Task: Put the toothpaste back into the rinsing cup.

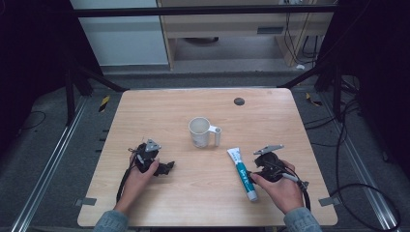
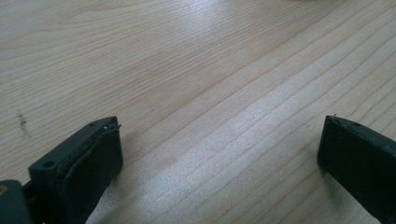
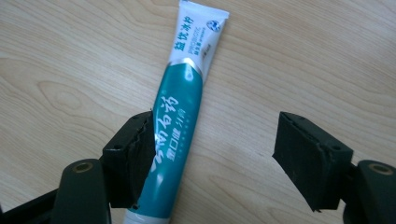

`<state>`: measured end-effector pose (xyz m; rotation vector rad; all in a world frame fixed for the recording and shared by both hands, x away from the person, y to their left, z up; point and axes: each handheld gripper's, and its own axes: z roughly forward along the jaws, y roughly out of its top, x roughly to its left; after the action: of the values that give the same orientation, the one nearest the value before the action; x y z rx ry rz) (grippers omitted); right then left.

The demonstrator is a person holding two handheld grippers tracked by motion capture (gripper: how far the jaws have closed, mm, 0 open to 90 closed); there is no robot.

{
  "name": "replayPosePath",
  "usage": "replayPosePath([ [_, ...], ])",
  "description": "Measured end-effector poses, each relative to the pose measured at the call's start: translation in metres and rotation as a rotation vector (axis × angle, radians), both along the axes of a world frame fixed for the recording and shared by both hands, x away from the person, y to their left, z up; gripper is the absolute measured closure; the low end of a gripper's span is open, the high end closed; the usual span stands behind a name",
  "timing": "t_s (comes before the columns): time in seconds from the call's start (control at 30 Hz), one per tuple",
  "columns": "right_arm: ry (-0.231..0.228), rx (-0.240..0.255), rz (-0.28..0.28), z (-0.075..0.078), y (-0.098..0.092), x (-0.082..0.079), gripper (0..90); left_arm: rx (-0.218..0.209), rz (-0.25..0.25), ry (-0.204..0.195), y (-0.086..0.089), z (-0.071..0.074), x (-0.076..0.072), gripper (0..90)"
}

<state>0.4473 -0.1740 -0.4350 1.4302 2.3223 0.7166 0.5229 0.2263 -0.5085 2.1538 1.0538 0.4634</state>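
A white and teal toothpaste tube (image 1: pixel 243 174) lies flat on the wooden table (image 1: pixel 159 116), cap end toward the person. My right gripper (image 1: pixel 255 177) hovers over its lower half. In the right gripper view the tube (image 3: pixel 182 107) runs between the jaws, close against the left pad (image 3: pixel 140 158), while the right pad (image 3: pixel 306 156) stands well apart from it, so the right gripper (image 3: pixel 215 135) is open. My left gripper (image 1: pixel 165 168) rests low at the table's left. Its jaws are spread wide over bare wood in the left gripper view (image 2: pixel 219 135), with nothing between them.
A white cup (image 1: pixel 199 131) with a handle on its right side stands upright mid-table, beyond the tube. A small dark round spot (image 1: pixel 239 101) marks the table's far side. Metal rails and cables run along the floor on both sides.
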Motion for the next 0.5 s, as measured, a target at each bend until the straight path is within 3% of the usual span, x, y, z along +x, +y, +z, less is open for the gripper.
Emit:
replayPosePath([
  [0.5, 0.008, 0.016, 0.049, 0.008, 0.022, 0.022, 39.7, 0.001, 0.003, 0.000, 0.000, 0.000, 0.000, 0.0],
])
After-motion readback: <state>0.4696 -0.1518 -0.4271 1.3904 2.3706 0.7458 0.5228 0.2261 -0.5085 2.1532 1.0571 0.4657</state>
